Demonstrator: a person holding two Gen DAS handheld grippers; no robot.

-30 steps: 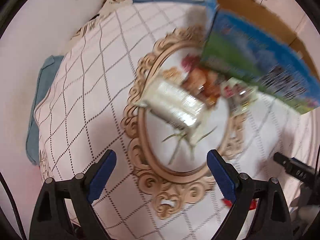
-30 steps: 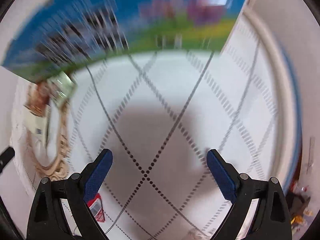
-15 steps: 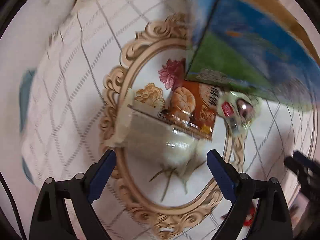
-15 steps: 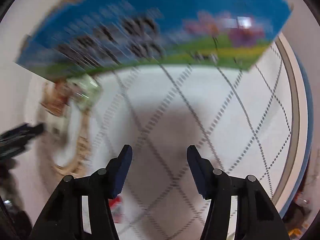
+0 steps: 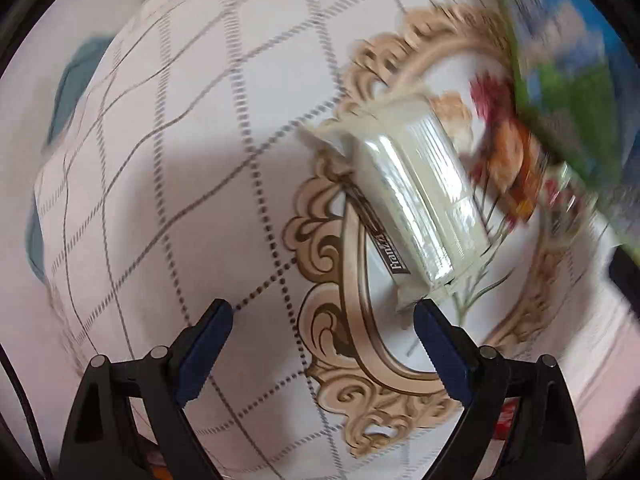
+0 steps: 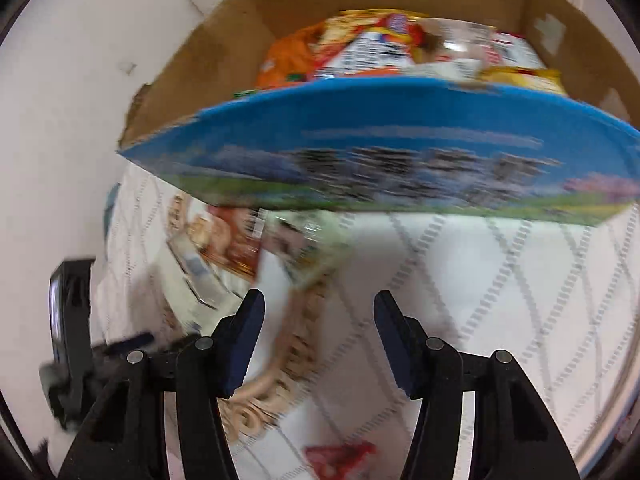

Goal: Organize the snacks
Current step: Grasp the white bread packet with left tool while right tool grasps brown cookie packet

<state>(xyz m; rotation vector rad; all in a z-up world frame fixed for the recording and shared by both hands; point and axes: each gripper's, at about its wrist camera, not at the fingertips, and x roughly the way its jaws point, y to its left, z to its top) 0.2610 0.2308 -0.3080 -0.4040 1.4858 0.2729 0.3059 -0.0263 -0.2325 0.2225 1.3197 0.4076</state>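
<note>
Hovering my left gripper (image 5: 322,322), jaws spread and empty, over the cream snack pack (image 5: 416,204) on the tray (image 5: 332,364); right gripper (image 6: 318,312) half-narrowed, grabbing nothing.

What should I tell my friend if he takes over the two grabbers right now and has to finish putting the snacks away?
Left gripper: open, empty, above the tablecloth beside the tray.
Right gripper: partly open, nothing between its fingers, facing the cardboard box.
Done: several snack bags already lie in the box.
Left: the pale wafer pack, the orange-brown packet and a small light green packet still sit on the tray. A red packet lies on the cloth near the grippers.
Next, probably: the left gripper picks up the wafer pack, which is nearest to it.
</note>
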